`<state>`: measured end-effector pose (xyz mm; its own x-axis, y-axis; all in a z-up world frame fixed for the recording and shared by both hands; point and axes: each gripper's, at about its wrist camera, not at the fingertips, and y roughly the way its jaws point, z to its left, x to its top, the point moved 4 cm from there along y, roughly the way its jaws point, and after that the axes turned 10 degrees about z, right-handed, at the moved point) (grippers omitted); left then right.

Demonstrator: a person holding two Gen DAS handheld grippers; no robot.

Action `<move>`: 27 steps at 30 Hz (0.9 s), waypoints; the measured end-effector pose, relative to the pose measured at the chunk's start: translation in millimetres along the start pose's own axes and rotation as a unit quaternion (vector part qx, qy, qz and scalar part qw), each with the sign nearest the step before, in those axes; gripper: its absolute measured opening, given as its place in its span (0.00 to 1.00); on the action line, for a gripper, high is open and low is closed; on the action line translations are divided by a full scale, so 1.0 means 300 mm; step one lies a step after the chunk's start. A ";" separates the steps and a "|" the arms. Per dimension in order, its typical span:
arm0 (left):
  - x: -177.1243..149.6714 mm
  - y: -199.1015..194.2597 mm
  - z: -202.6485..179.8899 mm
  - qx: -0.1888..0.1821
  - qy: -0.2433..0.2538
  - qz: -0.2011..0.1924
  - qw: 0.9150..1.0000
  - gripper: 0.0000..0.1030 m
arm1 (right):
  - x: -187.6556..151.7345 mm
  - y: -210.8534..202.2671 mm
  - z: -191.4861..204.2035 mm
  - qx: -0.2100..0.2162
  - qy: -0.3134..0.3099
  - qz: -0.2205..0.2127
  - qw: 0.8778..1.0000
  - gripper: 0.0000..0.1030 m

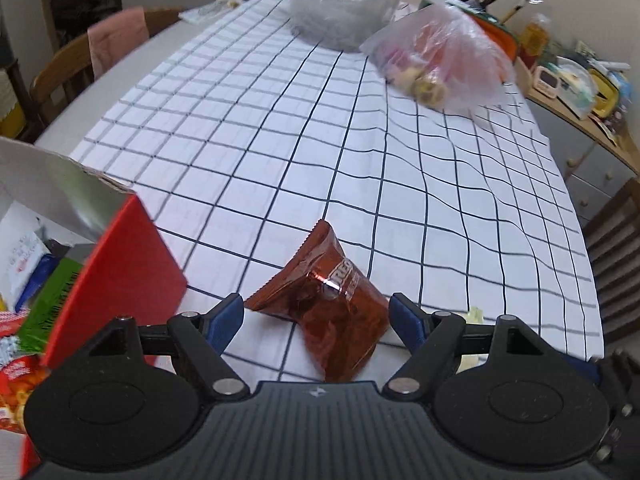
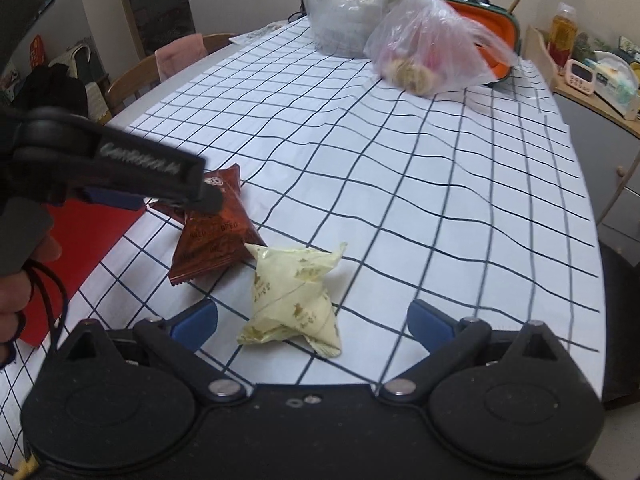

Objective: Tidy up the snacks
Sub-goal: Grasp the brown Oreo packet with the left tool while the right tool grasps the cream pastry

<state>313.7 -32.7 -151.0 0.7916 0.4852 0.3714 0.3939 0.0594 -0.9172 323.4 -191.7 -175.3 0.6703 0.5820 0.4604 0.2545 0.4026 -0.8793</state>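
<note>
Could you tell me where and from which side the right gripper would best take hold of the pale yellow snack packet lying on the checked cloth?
Probably across its puffed middle, from straight above. The pale yellow packet lies flat on the checked cloth between the open right gripper, its twisted, crinkled ends offering less to hold. The brown packet touches its far corner, so keep near the closer end.

brown snack pack (image 1: 320, 300): shiny crinkly foil | yellow pack (image 2: 292, 300): matt, papery-looking wrapper | desk cloth (image 1: 320, 140): smooth checked fabric | bags (image 1: 440, 60): thin clear plastic
</note>
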 end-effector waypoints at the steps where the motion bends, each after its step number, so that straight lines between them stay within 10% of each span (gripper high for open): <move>1: 0.007 0.015 -0.003 -0.003 -0.004 0.006 1.000 0.77 | 0.004 0.009 0.004 0.000 -0.001 0.002 1.000 0.98; 19: 0.030 0.150 -0.023 -0.007 -0.031 0.054 0.998 0.77 | 0.028 0.103 0.035 -0.017 -0.005 0.008 1.000 0.81; 27: 0.019 0.152 -0.033 -0.010 -0.018 0.059 0.998 0.63 | 0.027 0.111 0.045 -0.002 -0.002 0.016 1.000 0.51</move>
<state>340.8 -35.9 -189.4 0.8156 0.5196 0.2545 0.3075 -0.0168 -0.9514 327.7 -164.1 -199.2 0.6747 0.5975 0.4333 0.2365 0.3810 -0.8938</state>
